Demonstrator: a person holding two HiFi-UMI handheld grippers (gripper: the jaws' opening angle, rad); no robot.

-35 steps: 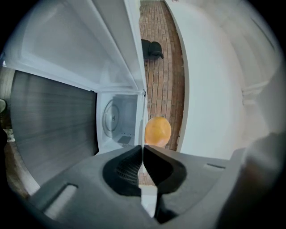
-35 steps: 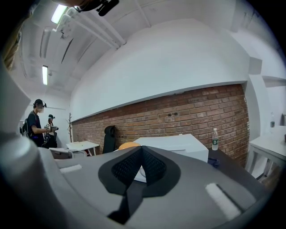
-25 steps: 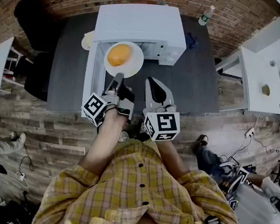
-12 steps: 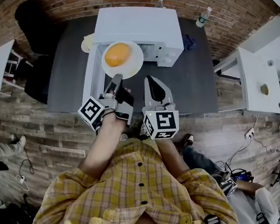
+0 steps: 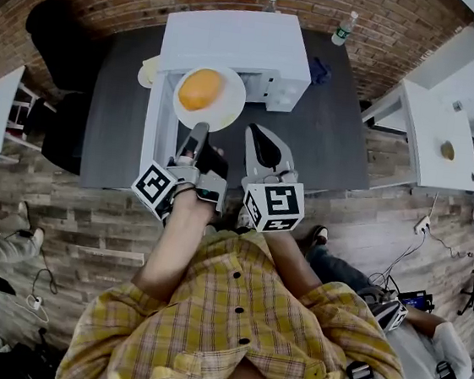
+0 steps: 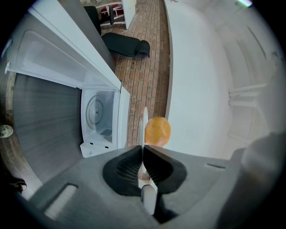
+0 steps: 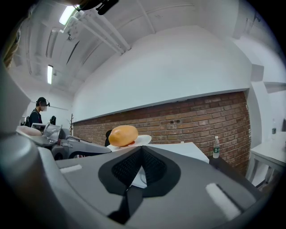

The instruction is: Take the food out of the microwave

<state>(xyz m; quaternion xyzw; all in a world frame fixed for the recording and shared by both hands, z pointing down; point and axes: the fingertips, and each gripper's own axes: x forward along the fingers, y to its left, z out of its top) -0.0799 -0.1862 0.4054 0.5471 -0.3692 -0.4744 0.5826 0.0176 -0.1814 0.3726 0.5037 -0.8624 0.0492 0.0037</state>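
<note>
An orange-yellow bun-like food (image 5: 199, 89) lies on a white plate (image 5: 229, 107). The plate hangs in front of the open white microwave (image 5: 237, 40). My left gripper (image 5: 200, 127) is shut on the plate's near rim. In the left gripper view the plate (image 6: 144, 127) shows edge-on between the pads, with the food (image 6: 157, 130) behind and the microwave's empty cavity (image 6: 99, 117) to the left. My right gripper (image 5: 256, 132) stands just right of the plate, shut on nothing. From the right gripper view (image 7: 142, 148) the food (image 7: 123, 135) sits level, ahead and left.
The microwave's door (image 5: 153, 124) swings out to the left over the dark grey table (image 5: 327, 144). Two bottles (image 5: 347, 27) stand at the table's back. A white side table (image 5: 435, 130) is at the right, a black chair (image 5: 59, 37) at the left.
The plate with the food looks slightly larger, lifted a little by the left gripper. The right gripper has stayed put.
</note>
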